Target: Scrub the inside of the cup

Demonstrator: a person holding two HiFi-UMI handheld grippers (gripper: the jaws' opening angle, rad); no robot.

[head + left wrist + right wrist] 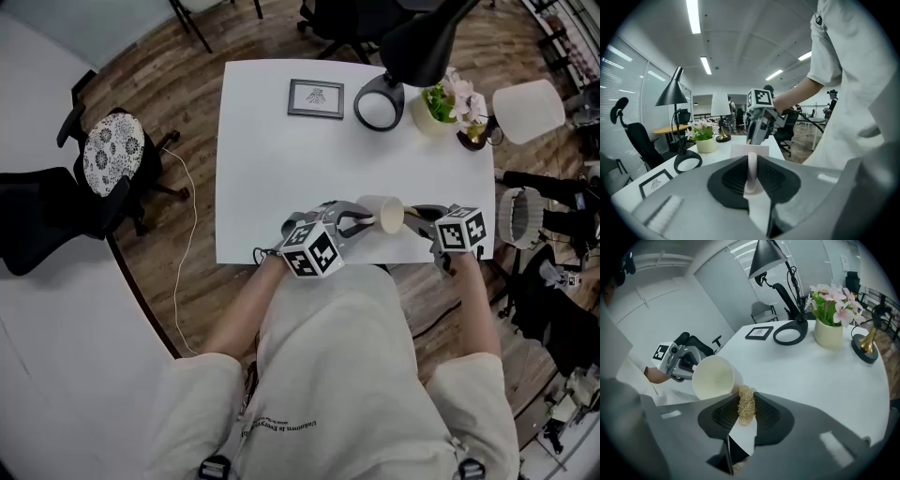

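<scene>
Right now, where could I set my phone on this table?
Bare: the white table left of and below the black picture frame. Crowded: the far right corner, with black ring lamp base and cream flower pot, and the near edge around the cream cup.

The near half of the table [272,178] is bare, so I can pass freely there. Its far edge is crowded by a picture frame [316,98], a lamp base [379,108], a flower pot [436,108] and what may be a brass lamp foot [865,350]. The cup [715,376] in my left gripper [356,223] blocks my right gripper [418,216] and its scrub pad [746,404].
</scene>
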